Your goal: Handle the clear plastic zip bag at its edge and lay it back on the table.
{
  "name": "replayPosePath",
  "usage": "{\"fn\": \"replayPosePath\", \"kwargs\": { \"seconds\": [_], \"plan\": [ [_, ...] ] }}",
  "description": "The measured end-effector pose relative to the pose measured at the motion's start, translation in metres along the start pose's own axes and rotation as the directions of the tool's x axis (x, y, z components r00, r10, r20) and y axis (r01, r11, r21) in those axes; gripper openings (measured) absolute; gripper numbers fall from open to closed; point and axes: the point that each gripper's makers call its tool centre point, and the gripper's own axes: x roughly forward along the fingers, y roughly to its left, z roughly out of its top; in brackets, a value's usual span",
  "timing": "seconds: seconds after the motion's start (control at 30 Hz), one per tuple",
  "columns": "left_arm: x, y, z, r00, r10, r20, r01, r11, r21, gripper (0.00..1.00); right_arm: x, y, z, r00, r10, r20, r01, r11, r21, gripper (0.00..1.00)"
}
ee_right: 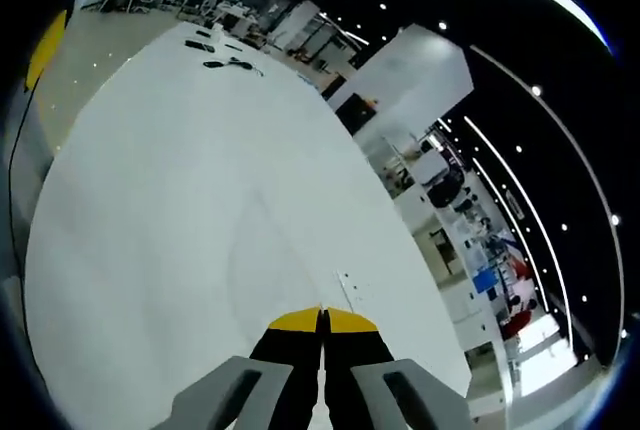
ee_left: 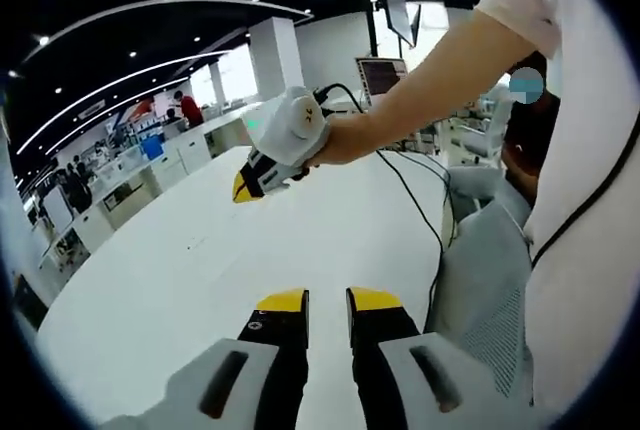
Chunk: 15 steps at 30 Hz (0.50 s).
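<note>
The clear zip bag [ee_right: 262, 250] lies flat on the white table [ee_right: 150, 170], showing only as faint outlines and a small printed patch just ahead of my right gripper [ee_right: 322, 316]. That gripper's yellow-tipped jaws are pressed together; I cannot tell whether the bag's edge is between them. In the left gripper view a person's hand holds the right gripper [ee_left: 243, 188] low over the table [ee_left: 180, 280], and faint marks of the bag [ee_left: 190, 245] sit below it. My left gripper [ee_left: 329, 300] is open by a narrow gap, with nothing in it.
A person in a white shirt [ee_left: 580, 250] stands at the right, arm stretched over the table. A black cable [ee_left: 415, 200] runs along the table's right side beside a grey chair [ee_left: 485, 270]. Small dark items [ee_right: 228, 63] lie at the far end.
</note>
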Motion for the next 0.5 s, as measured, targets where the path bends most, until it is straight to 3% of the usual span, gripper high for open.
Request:
{"fn": "replayPosePath", "kwargs": {
  "seconds": [0.43,0.5],
  "plan": [
    [0.0,0.0,-0.008,1.0,-0.002,-0.012,0.002,1.0,-0.019,0.12,0.015,0.083,-0.017,0.995,0.097,-0.029,-0.097,0.995,0.032,0.0],
    [0.0,0.0,-0.009,1.0,-0.003,-0.016,0.003,1.0,-0.019,0.12,0.017,0.088,-0.019,0.994,0.105,-0.036,-0.104,0.994,0.046,0.0]
  ]
}}
